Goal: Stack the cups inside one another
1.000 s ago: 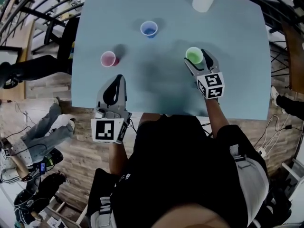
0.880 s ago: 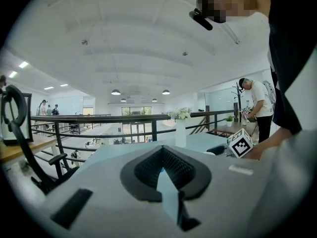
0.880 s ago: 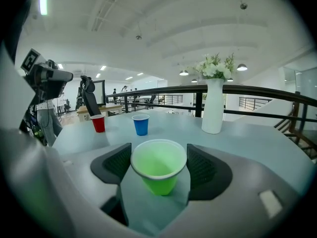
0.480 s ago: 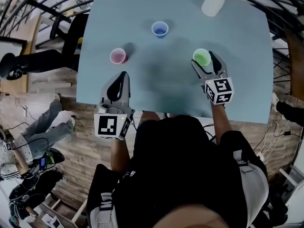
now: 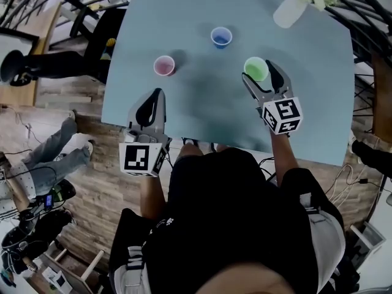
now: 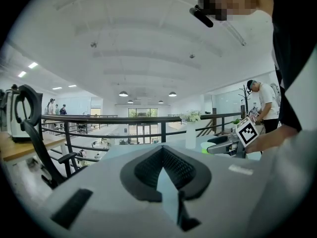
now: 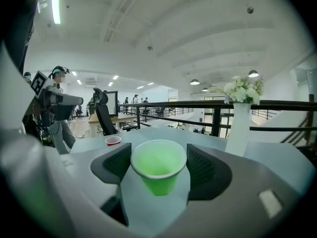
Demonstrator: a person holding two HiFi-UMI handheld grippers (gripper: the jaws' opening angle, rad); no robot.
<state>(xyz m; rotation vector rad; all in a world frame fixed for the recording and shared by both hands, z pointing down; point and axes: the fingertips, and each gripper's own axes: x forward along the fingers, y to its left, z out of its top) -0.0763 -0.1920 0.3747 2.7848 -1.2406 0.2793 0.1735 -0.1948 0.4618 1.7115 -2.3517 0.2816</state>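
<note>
The green cup (image 5: pixel 256 68), pink cup (image 5: pixel 164 65) and blue cup (image 5: pixel 221 37) contrast with the pale blue table (image 5: pixel 202 109).

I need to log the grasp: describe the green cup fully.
The green cup is a plain, glossy, plastic-looking tumbler, wide at the rim and tapering to a narrow base, empty and upright. It sits between the pads of the right claw, its rim meeting both. It is over the right part of the table; whether its base rests there is unclear.

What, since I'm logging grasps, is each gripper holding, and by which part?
The right gripper holds the green cup by its rim, one jaw on each side. The left gripper holds nothing; its jaws are together.
</note>
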